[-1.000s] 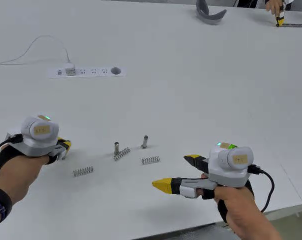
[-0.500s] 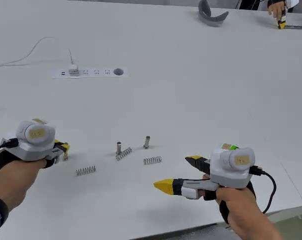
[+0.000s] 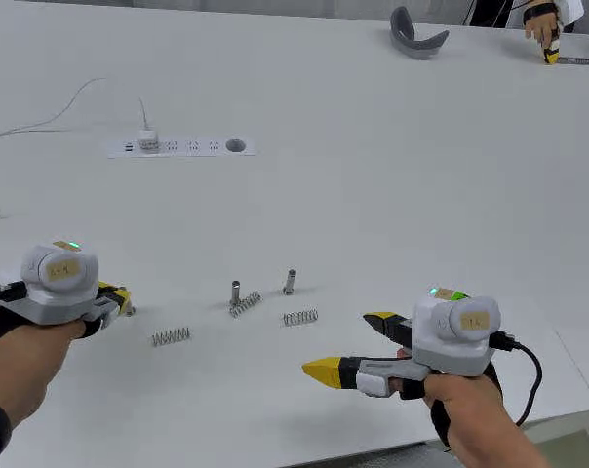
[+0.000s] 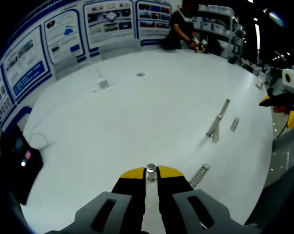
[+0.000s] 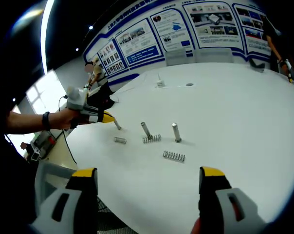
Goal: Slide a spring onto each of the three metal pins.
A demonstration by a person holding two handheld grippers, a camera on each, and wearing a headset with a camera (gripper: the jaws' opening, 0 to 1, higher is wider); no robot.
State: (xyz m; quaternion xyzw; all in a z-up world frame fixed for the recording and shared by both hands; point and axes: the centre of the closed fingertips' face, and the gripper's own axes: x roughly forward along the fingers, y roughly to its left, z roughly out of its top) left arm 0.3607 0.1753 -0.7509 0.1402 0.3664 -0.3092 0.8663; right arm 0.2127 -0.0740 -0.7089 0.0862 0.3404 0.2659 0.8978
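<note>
Two metal pins [image 3: 235, 292] [image 3: 291, 282] stand upright on the white table [image 3: 373, 195]. One spring [image 3: 245, 303] lies against the left pin, a second spring [image 3: 300, 317] lies below the right pin, and a third spring [image 3: 171, 336] lies further left. My left gripper [image 3: 119, 297] hovers left of them, shut on a third pin [image 4: 150, 171] held between its yellow tips. At the near right my right gripper [image 3: 351, 345] stands open with nothing in it. The right gripper view has both pins [image 5: 145, 129] [image 5: 176, 132] ahead of the spread jaws.
A white power strip [image 3: 182, 146] with a plugged cable lies at the back left. A grey curved object [image 3: 412, 29] sits at the far edge, where another person's hand [image 3: 538, 15] works. The table's near edge runs just beyond my right hand.
The head camera has drifted, so the whole picture shifts. My left gripper sits slightly lower and further from the pins. The right gripper stays open and nearly still.
</note>
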